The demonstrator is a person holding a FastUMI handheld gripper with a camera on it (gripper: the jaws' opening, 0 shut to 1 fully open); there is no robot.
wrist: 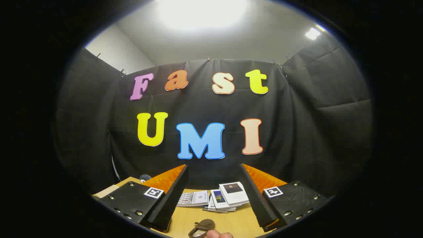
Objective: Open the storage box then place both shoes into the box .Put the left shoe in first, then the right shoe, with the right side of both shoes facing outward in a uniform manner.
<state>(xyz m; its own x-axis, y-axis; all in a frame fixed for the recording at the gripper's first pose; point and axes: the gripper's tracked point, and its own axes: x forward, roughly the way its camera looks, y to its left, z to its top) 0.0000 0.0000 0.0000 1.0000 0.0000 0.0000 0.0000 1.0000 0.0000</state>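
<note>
My gripper (213,173) is held level above a wooden table (241,221), its two fingers spread wide apart with nothing between them, so it is open. Below the gap between the fingers, at the near edge of the table, lies a small dark object (201,228) that may be part of a shoe; too little of it shows to tell. A fingertip of a person's hand (219,235) touches it from below.
A few booklets (228,196) lie fanned out on the table beyond the fingers, near the black cloth wall. A small dark rounded thing (144,178) sits at the table's far left edge.
</note>
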